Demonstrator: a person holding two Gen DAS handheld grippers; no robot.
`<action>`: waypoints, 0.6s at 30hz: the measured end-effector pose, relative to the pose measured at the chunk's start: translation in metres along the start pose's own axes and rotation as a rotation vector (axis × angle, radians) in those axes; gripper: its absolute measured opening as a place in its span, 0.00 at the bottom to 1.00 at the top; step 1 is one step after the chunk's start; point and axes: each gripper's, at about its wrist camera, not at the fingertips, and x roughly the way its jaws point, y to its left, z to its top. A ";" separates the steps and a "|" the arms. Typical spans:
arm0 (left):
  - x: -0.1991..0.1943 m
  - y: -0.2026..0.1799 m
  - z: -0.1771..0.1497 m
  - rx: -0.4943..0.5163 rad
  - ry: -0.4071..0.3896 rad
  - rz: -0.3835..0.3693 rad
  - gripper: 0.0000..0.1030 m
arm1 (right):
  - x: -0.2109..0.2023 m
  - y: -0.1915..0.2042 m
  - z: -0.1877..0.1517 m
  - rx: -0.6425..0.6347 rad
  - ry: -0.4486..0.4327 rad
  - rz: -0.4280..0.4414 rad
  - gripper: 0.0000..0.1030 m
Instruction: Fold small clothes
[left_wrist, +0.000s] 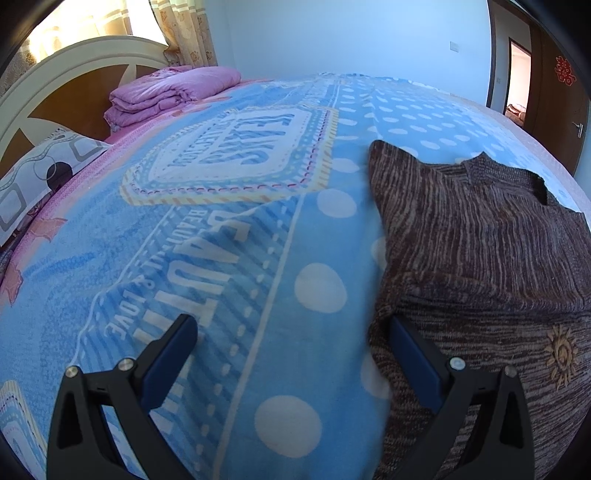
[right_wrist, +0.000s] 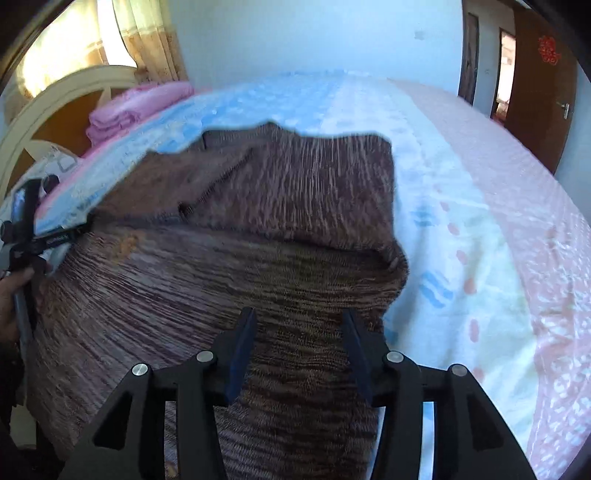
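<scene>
Left wrist view: the left gripper hangs low over the bed, its fingers spread wide and clasping nothing. The left finger is over the blue blanket; the right finger sits at the left edge of the brown knit sweater, and whether it touches the cloth cannot be told. The sweater lies on the blanket toward the right side of the bed, its long axis running away from the camera, neckline at the far end. Its right part is cut off by the frame. A folded pink quilt and a patterned pillow lie by the headboard.

Right wrist view: the right gripper is above the sweater's near portion, fingers parted with knit fabric bulging between them; whether they pinch it cannot be told. The picture is blurred. A folded-over layer covers the far part. At the left edge a hand holds the other gripper, mostly cut off.
</scene>
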 end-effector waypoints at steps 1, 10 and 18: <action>-0.001 0.000 -0.001 0.000 0.001 0.000 1.00 | 0.003 0.001 -0.001 -0.010 -0.017 -0.011 0.48; -0.012 0.001 -0.008 0.005 -0.002 -0.010 1.00 | -0.005 -0.003 -0.012 0.019 -0.058 -0.008 0.49; -0.036 0.000 -0.035 0.022 -0.011 -0.055 1.00 | -0.025 0.012 -0.024 0.037 -0.063 0.012 0.71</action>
